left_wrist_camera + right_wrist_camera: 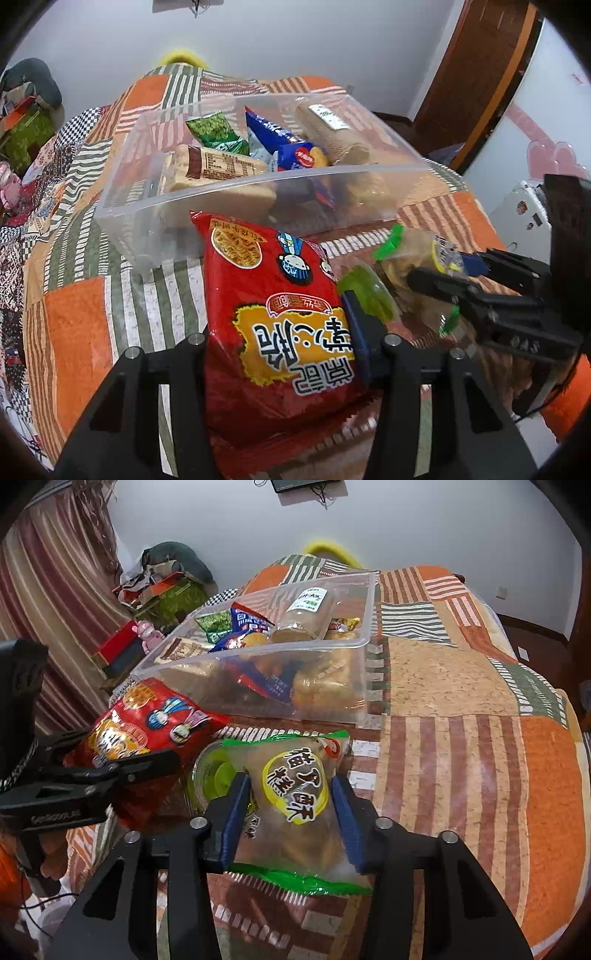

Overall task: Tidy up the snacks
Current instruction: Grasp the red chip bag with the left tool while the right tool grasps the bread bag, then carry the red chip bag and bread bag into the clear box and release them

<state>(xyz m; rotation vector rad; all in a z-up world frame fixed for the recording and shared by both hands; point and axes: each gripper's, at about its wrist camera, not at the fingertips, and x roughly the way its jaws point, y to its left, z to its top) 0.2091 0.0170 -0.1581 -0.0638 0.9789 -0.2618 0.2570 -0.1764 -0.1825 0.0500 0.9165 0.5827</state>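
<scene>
A clear plastic bin (258, 188) holds several snack packs on the patchwork bedspread; it also shows in the right wrist view (295, 701). My left gripper (280, 332) is shut on a red instant-noodle packet (273, 295), just in front of the bin; the packet also shows in the right wrist view (147, 720). My right gripper (291, 808) is shut on a clear green-edged pastry bag (295, 786) with a yellow label; the bag also shows in the left wrist view (413, 258). A green-lidded cup (212, 775) lies between the two packs.
The patchwork bedspread (461, 720) stretches to the right of the bin. Boxes and clutter (159, 590) stand at the far left by a striped curtain (48, 590). A wooden door (480, 74) is at the right.
</scene>
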